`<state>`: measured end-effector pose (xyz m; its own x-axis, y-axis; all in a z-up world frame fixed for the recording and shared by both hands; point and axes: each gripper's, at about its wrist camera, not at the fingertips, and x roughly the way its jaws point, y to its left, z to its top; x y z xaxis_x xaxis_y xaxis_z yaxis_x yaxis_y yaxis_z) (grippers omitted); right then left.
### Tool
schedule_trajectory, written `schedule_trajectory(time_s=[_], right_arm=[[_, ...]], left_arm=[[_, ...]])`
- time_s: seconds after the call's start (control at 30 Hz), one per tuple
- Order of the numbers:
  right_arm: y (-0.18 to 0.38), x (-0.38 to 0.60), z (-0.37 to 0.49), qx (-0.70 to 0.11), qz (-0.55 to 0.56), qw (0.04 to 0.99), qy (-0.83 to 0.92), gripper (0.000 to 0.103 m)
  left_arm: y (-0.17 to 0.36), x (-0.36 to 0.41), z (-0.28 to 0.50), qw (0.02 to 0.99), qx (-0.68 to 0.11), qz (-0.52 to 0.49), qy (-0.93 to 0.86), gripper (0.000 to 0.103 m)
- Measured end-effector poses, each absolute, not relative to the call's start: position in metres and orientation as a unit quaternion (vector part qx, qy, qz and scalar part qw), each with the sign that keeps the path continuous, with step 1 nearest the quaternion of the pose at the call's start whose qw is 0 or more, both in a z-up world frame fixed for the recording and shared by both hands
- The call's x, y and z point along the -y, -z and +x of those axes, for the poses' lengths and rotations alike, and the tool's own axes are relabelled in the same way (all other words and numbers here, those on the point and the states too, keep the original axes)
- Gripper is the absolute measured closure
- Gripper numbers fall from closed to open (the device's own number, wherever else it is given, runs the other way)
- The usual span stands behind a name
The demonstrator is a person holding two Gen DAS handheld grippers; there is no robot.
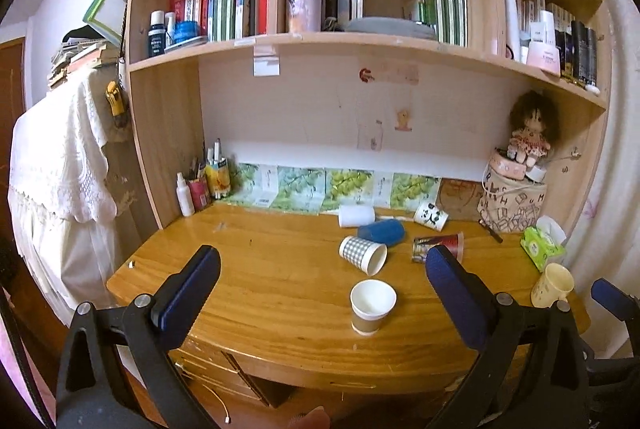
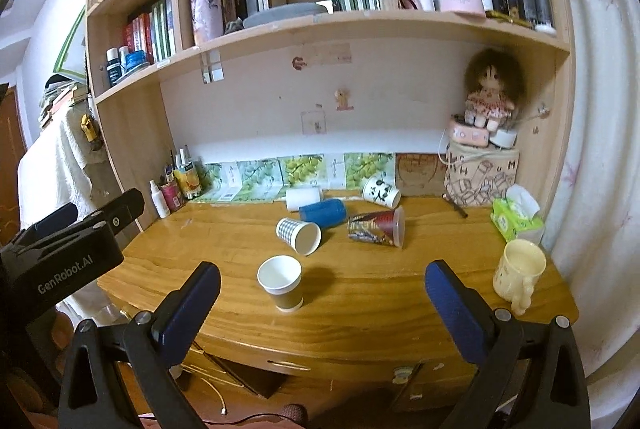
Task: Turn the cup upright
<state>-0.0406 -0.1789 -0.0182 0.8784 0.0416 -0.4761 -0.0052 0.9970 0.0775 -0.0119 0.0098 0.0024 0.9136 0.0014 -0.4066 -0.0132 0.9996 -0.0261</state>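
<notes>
Left claw point(image 1: 322, 275): released, empty, above counter's near edge.
Right claw point(image 2: 322, 289): released, empty.
Checked cup point(image 1: 363, 254): lying sideways mid-counter point(image 1: 260, 269).
Brown-banded cup point(image 1: 372, 306): upright, near front edge.

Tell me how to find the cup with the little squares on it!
Look at the wooden desk under the bookshelf. In its middle lies a huddle of tipped-over cups, behind one standing brown-and-white paper cup. The checked cup is the nearest of the huddle, on its side just in front of the blue cup, and it alone has a grey-and-white grid pattern.
</notes>
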Motion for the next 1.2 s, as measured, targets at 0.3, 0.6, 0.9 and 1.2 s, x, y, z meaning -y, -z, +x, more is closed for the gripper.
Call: schedule_trajectory(time_s=[0.3, 0.6, 0.9, 1.2], right_arm=[[0.014, 0.179, -0.045, -0.223, 0.023, 0.974, -0.012, 0.001], [0.015, 0.181, -0.045, -0.224, 0.028, 0.974, -0.005, 0.001], [0.016, 0.18, -0.043, -0.228, 0.032, 0.973, -0.001, 0.001], [0.018, 0.175, -0.039, -0.234, 0.029, 0.972, -0.004, 0.001]], left_arm=[[-0.006, -0.005, -0.017, 0.982, -0.187, -0.006, -0.008, 0.0], [-0.005, 0.002, -0.017, 0.982, -0.188, 0.002, -0.002, 0.0], [-0.003, 0.003, -0.016, 0.981, -0.192, 0.004, 0.002, 0.0], [0.001, 0.003, -0.013, 0.98, -0.197, 0.003, 0.003, 0.0]])
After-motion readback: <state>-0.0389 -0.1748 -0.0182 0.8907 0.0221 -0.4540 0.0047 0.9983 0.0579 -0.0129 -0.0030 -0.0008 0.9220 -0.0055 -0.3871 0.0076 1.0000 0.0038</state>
